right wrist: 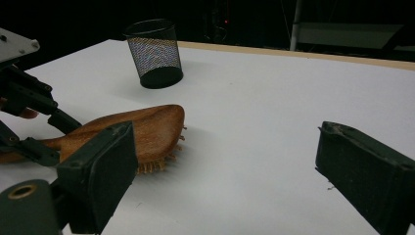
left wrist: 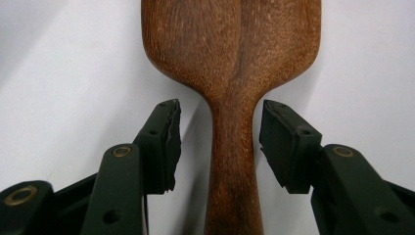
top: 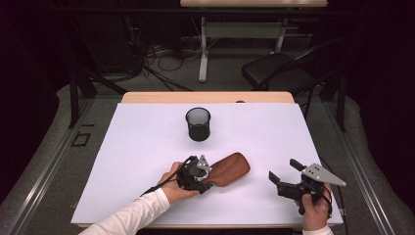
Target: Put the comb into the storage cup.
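A brown wooden hairbrush (top: 230, 169) lies bristles down on the white table top (top: 142, 147), left of my right hand. In the left gripper view its narrow handle (left wrist: 232, 161) runs between my left gripper's (left wrist: 220, 142) two black jaws. A clear gap shows on one side and a sliver on the other, so the pads (left wrist: 166, 142) are not pressing on it. From above, my left gripper (top: 209, 179) sits at the brush's handle end. My right gripper (top: 283, 170) rests near the front right, open wide with nothing between its jaws. Its own view looks at the brush head (right wrist: 142, 127).
A black mesh cup (top: 198, 125) stands upright past the brush, toward the middle of the far half; it also appears in the right gripper view (right wrist: 154, 54). A black chair (top: 284, 68) and cables are on the floor beyond the table's far wooden edge (top: 205, 97).
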Demonstrator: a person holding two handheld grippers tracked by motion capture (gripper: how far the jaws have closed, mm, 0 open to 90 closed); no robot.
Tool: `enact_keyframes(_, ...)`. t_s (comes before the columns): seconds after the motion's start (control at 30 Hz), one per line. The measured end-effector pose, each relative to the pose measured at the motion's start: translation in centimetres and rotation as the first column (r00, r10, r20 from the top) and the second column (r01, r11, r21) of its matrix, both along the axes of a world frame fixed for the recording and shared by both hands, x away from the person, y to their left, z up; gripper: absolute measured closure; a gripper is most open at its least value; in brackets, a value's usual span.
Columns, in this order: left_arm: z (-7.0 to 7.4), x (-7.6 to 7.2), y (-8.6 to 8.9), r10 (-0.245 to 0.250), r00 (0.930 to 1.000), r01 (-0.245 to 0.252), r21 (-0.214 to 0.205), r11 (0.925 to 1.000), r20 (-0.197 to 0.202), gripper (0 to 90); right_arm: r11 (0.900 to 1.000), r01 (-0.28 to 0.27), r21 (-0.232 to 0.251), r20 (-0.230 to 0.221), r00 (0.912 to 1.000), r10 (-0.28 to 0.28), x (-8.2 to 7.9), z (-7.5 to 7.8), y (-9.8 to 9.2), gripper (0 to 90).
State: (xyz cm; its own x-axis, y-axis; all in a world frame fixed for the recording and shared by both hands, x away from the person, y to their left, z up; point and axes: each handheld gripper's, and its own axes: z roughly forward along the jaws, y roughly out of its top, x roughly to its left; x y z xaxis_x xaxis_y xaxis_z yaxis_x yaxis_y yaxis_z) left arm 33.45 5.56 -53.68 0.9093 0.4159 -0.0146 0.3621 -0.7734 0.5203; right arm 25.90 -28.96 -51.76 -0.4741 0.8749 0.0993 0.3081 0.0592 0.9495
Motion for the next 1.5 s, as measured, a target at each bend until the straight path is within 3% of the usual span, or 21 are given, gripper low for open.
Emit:
enact_keyframes(0.5,-0.32,-0.05,0.06,0.015,0.9994,-0.016,-0.021,0.9996,-0.030,60.6,1.0000,-0.003,-0.001,-0.002,1.0000,0.003,-0.04,0.04,0.05,7.8)
enact_keyframes(0.87,-0.31,-0.13,-0.31,0.026,0.9986,-0.026,-0.002,0.9997,-0.047,70.3,1.0000,-0.002,0.003,0.001,1.0000,0.002,0.00,0.01,0.06,7.8)
enact_keyframes(1.27,-0.25,-0.22,-0.36,0.020,0.9991,-0.020,0.002,0.9998,-0.036,72.1,1.0000,-0.003,0.001,-0.001,1.0000,0.003,0.01,0.00,0.12,7.8)
enact_keyframes(1.5,0.09,0.03,-0.27,0.026,0.9975,-0.027,-0.014,0.9995,-0.066,72.4,1.0000,-0.003,0.002,-0.001,1.0000,0.003,0.03,-0.02,0.08,7.8)
